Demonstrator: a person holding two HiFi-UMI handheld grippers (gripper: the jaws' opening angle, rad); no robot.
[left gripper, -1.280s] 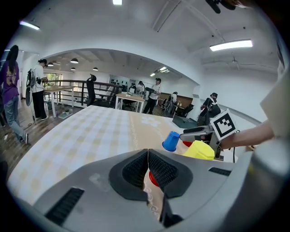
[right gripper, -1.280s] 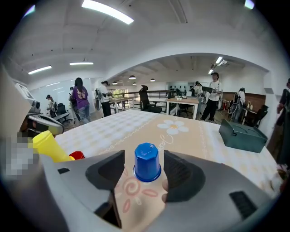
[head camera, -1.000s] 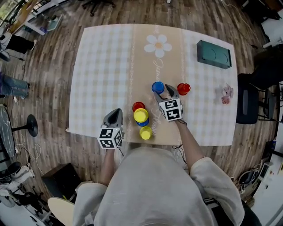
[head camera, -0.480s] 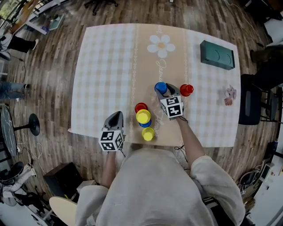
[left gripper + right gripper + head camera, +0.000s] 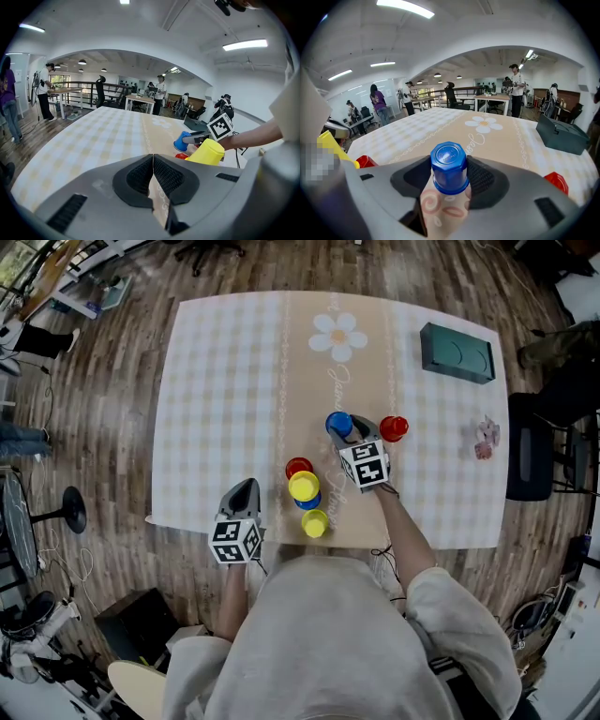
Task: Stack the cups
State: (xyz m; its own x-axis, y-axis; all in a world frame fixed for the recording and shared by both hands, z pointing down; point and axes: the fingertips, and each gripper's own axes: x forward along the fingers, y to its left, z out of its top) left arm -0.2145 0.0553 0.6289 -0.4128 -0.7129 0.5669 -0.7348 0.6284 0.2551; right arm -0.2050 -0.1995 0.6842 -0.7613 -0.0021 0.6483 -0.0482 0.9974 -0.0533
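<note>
My right claw (image 5: 347, 430) gripped an inverted blue plastic cup (image 5: 337, 424) beyond the yellow-topped cup stack (image 5: 303, 487) | my left claw (image 5: 243, 486) closed, empty, left of it.

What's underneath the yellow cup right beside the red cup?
A blue cup: only a sliver shows past the yellow cup, which covers the rest, so anything further inside is hidden.

Stack (image 5: 304, 489) lies left of cup (image 5: 337, 424), seemingly nearer; box (image 5: 457, 352) behind, right.
</note>
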